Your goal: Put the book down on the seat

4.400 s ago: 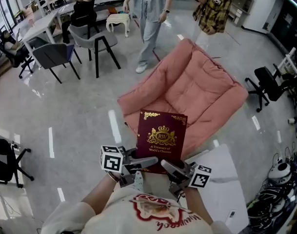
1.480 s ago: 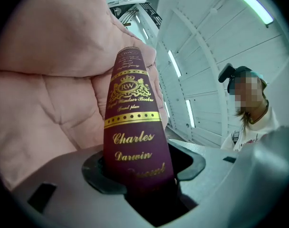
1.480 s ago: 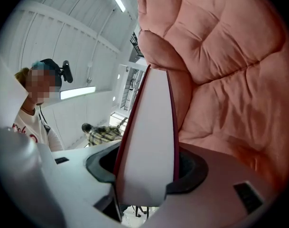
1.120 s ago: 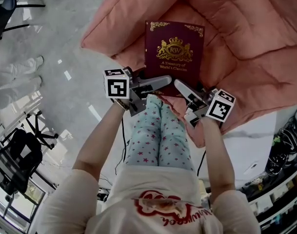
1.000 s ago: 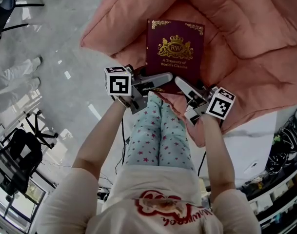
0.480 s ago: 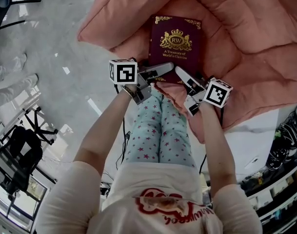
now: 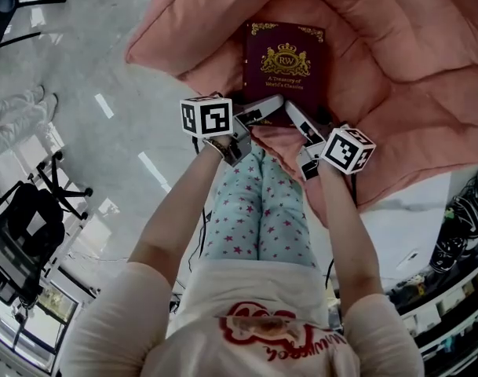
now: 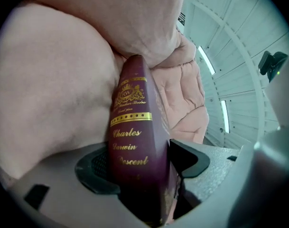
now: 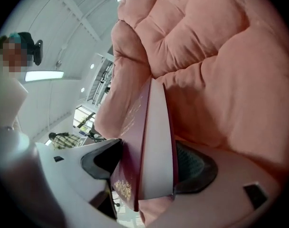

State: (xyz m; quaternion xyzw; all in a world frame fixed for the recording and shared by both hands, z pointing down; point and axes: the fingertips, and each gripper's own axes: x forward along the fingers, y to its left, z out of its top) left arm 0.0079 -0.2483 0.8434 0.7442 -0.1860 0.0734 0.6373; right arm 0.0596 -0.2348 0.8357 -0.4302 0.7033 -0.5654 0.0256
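The book [image 7: 284, 61] lies face up in the hollow of the pink seat [image 7: 395, 77], its near end just inside the soft front lip, and I'd say the cushion is carrying its weight. The left gripper [image 7: 266, 108] straddles the near corner on the spine side and the right gripper [image 7: 297, 118] the near corner on the page side, a two-cornered hold that kept the cover level on the way down. Both sets of jaws have just been opening. In each gripper view the book stands between them with one pad against it and the other standing off, so neither is squeezing. The padded sides rise close on the far and right sides of the book, leaving no way out there. The clear way is straight back over the front lip toward the person's knees [image 7: 258, 203]. To the left lies bare floor [image 7: 82, 69].
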